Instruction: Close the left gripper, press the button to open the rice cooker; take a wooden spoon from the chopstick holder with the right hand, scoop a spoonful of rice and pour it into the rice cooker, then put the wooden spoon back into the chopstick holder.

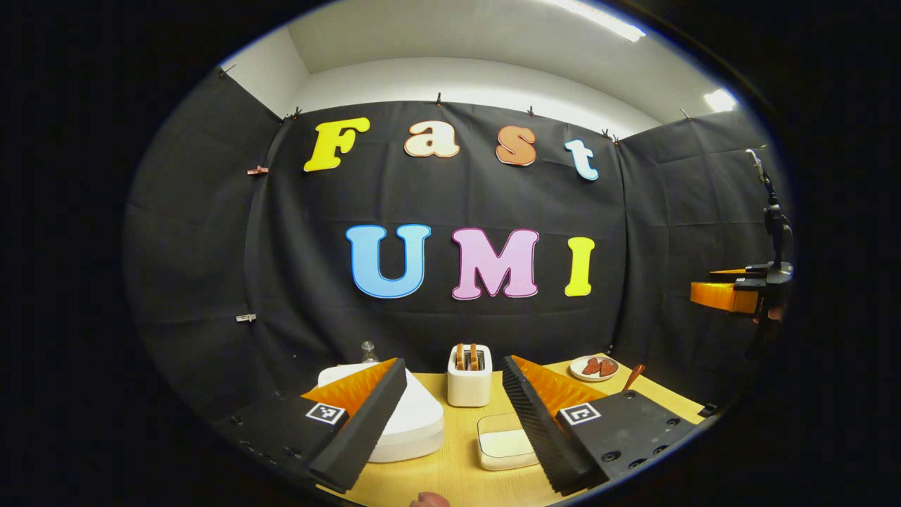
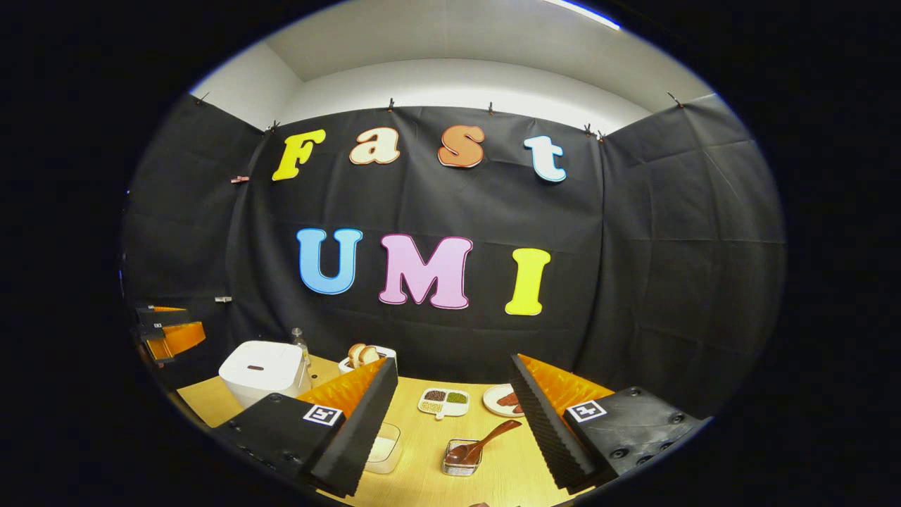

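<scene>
The white rice cooker (image 1: 415, 422) stands shut on the wooden table, just behind my left gripper's left finger; its lid also shows in the right gripper view (image 2: 262, 367). My left gripper (image 1: 455, 362) hangs open above the table with nothing between its fingers; it appears at the far left (image 2: 169, 334). A wooden spoon (image 2: 487, 439) leans in the small clear chopstick holder (image 2: 462, 461), below and ahead of my open, empty right gripper (image 2: 453, 360). A clear box of rice (image 2: 386, 448) sits beside my right gripper's left finger; the same box (image 1: 505, 443) lies by my left gripper's right finger.
A white toaster (image 1: 469, 377) with bread slices stands behind the cooker. A small plate (image 1: 595, 367) with reddish pieces and a divided dish (image 2: 443, 401) of grains lie toward the back. A small bottle (image 2: 300, 342) stands behind the cooker. The right gripper (image 1: 732, 296) hovers far right.
</scene>
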A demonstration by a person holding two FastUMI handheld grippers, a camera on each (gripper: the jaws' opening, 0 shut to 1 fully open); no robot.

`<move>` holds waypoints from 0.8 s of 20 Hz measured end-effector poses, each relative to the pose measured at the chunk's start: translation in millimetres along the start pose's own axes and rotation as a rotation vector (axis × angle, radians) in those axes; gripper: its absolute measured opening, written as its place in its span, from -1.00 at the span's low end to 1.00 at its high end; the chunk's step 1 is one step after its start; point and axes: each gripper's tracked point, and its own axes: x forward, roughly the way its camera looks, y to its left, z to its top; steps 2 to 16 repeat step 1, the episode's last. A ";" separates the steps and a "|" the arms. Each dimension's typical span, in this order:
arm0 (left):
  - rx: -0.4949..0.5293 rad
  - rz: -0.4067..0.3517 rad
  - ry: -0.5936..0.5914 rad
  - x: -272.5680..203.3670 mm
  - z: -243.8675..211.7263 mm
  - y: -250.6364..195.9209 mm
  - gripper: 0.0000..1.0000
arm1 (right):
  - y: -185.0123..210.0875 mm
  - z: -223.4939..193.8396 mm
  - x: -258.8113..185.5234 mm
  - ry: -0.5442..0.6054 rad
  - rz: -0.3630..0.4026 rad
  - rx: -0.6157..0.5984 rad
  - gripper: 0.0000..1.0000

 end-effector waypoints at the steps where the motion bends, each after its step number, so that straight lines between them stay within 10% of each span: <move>1: 0.002 0.000 -0.004 1.0 1.0 0.7 0.89 | 0.2 -1.0 -0.6 0.002 0.001 -0.001 0.99; 16: 0.002 0.000 -0.004 1.0 1.0 0.7 0.89 | 0.2 -1.0 -0.6 0.002 0.001 -0.001 0.99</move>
